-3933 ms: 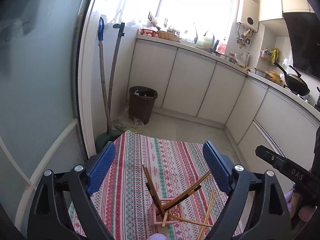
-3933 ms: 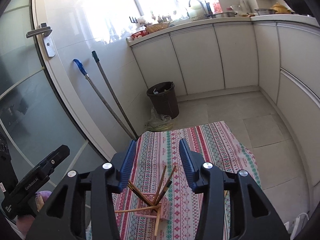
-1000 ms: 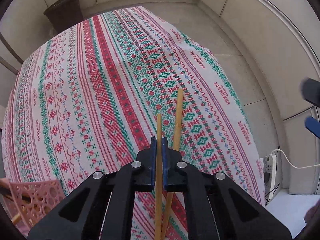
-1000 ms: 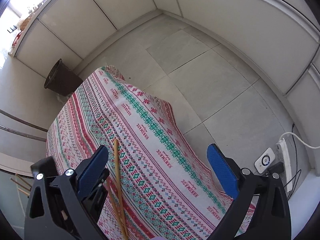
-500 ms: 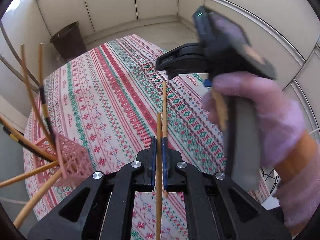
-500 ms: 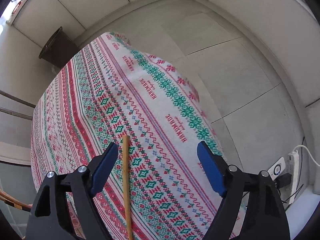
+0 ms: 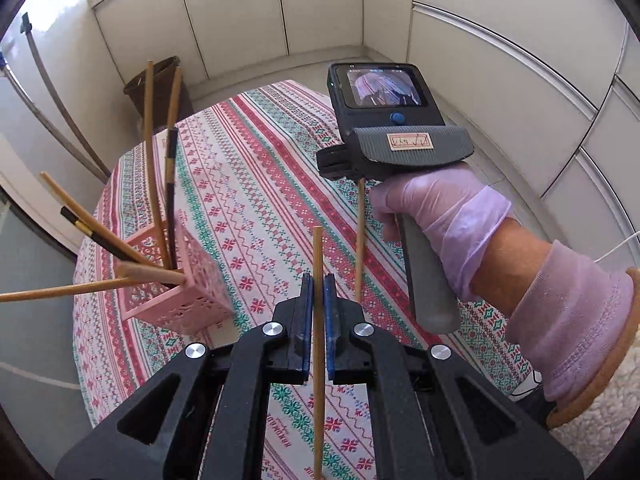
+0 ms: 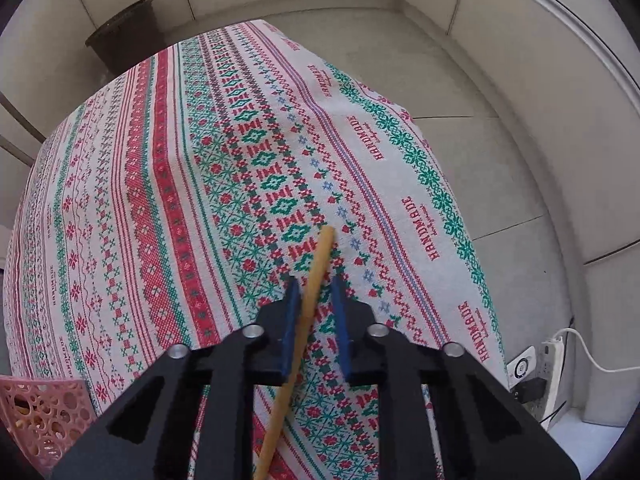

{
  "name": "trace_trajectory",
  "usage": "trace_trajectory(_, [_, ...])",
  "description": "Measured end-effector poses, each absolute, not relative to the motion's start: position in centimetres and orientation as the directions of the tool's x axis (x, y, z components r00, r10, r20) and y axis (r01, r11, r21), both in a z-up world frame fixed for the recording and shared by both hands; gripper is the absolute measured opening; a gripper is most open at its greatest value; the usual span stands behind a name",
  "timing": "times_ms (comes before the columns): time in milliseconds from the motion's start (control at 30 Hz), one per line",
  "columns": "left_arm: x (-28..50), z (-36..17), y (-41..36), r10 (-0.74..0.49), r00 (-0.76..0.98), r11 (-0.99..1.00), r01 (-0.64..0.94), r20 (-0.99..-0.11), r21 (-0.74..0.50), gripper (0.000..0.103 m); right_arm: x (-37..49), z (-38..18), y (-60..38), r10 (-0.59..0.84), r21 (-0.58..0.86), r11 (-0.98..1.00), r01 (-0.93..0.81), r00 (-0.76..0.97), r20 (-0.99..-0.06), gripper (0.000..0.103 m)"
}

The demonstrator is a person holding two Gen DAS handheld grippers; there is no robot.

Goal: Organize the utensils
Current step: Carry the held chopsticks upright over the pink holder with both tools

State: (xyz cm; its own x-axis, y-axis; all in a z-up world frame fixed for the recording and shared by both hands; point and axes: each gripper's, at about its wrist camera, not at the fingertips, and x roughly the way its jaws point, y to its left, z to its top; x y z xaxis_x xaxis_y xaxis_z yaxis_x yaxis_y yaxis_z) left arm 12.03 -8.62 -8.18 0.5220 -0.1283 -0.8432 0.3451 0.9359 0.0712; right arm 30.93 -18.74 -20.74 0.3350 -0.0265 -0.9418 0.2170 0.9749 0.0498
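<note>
My left gripper [image 7: 318,280] is shut on a wooden chopstick [image 7: 318,320] that stands upright between its blue pads. To its left a pink perforated holder [image 7: 188,284] holds several chopsticks leaning outward. The right gripper's body [image 7: 392,148], held by a gloved hand, hangs over the table to the right, above a second chopstick [image 7: 360,236]. In the right wrist view my right gripper [image 8: 316,284] has its pads nearly closed around that chopstick [image 8: 316,280], which lies against the left pad with a gap to the right pad. The holder's corner [image 8: 44,412] shows at lower left.
A patterned red, green and white tablecloth [image 7: 248,184] covers the table [image 8: 160,160]. A dark bin [image 7: 160,84] and mop handles [image 7: 52,108] stand by the cabinets behind. A power strip [image 8: 536,364] lies on the floor at right.
My right gripper has closed in from wide open around the second chopstick on the table. My left gripper has lifted and tilted with its chopstick, bringing the holder closer into view.
</note>
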Motion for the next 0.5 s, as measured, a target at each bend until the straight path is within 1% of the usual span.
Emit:
trace_trajectory(67, [11.6, -8.0, -8.2, -0.131, 0.53, 0.937, 0.342, -0.838, 0.07, 0.005, 30.0, -20.6, -19.4, -0.009, 0.076, 0.969, 0.236, 0.341, -0.94, 0.008])
trace_trajectory(267, [9.8, -7.5, -6.9, -0.143, 0.558, 0.939, 0.337, -0.817, 0.065, 0.005, 25.9, -18.5, -21.2, 0.004, 0.13, 0.946, 0.296, 0.394, -0.919, 0.008])
trace_trajectory(500, [7.3, -6.3, -5.7, -0.149, 0.601, 0.946, 0.317, -0.785, 0.062, 0.005, 21.5, -13.2, -21.1, 0.064, 0.209, 0.951, 0.229, 0.516, -0.854, 0.008])
